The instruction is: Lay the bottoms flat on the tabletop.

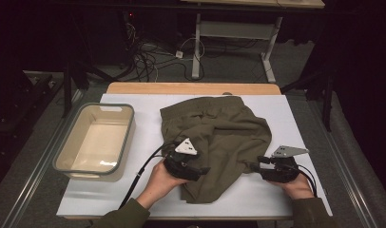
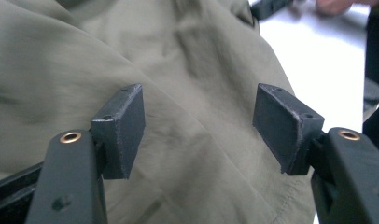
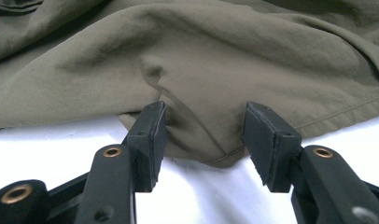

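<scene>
Reaching in from the near edge, left gripper (image 1: 204, 169) sits over the olive shorts (image 1: 224, 137) mid-surface (image 1: 86, 199), jaws released. Right gripper (image 1: 255, 165) at the hem: its own view shows cloth between spread pads, no squeeze. One tub (image 1: 65, 156), one pair of shorts.

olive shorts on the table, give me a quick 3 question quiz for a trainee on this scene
1. True or false: the left gripper is clamped shut on the olive shorts.
2. Which lies between the right gripper jaws? A) a hemmed corner of the shorts B) the bin's rim C) a cable
3. Fill in: the empty plastic bin sits to the ____ of the shorts in the high view.

Key
1. False; its jaws stand apart over the cloth.
2. A
3. left
</scene>
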`<move>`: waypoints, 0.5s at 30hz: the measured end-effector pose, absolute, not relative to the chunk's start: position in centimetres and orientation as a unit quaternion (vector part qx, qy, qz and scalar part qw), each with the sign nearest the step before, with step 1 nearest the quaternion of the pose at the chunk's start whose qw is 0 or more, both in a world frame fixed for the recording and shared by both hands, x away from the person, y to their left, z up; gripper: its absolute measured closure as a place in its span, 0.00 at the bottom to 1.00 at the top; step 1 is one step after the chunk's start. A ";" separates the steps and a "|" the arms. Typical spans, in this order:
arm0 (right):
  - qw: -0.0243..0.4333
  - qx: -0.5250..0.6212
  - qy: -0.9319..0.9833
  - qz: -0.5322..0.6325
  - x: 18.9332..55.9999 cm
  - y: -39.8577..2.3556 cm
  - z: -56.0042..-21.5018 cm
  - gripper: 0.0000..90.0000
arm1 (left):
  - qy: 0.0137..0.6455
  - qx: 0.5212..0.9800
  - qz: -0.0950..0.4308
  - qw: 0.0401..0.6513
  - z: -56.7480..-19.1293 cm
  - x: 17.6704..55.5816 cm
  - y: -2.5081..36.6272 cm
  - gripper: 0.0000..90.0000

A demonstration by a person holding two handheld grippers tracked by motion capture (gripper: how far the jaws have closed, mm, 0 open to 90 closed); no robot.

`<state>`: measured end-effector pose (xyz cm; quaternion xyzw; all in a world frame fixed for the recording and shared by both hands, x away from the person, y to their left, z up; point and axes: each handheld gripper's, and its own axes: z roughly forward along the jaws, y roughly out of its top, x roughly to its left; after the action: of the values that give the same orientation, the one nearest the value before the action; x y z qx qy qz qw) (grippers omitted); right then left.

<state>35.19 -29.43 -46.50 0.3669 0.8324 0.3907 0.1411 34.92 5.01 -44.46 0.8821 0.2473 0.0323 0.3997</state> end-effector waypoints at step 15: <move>0.141 0.367 0.832 0.391 35.2 -29.5 -46.5 0.56 | 0.240 0.910 0.062 0.332 -47.1 34.7 3.6 0.71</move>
<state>35.20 -29.46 -46.48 0.3670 0.8321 0.3912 0.1414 34.67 3.62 -47.07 0.9099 0.2402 0.0617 0.3324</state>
